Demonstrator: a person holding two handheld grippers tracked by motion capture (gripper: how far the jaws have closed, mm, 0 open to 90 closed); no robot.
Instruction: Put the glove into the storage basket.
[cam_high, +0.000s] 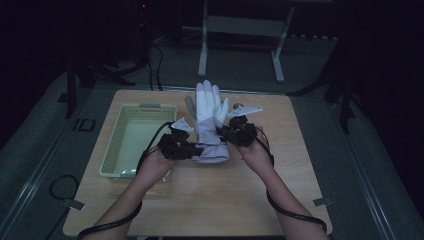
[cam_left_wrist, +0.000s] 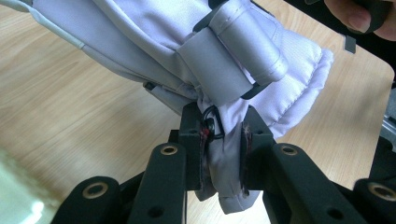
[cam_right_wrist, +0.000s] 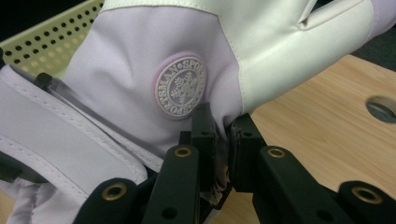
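A white and pale lilac ski glove (cam_high: 210, 120) is held up over the middle of the wooden table (cam_high: 210, 200), fingers pointing away from me. My left gripper (cam_high: 196, 150) is shut on the cuff near the grey strap (cam_left_wrist: 219, 70), with fabric bunched between its jaws. My right gripper (cam_high: 223, 133) is shut on the glove's side edge, just below a round embossed badge (cam_right_wrist: 180, 87). In the left gripper view the quilted cuff (cam_left_wrist: 299, 79) hangs above the tabletop. Both of the person's hands hold the grippers from below.
A pale green perforated basket (cam_high: 115, 155) stands on the left part of the table, close to my left hand. A round hole (cam_right_wrist: 380, 108) is in the tabletop at the right. A metal stand (cam_high: 240, 30) is on the floor beyond the table.
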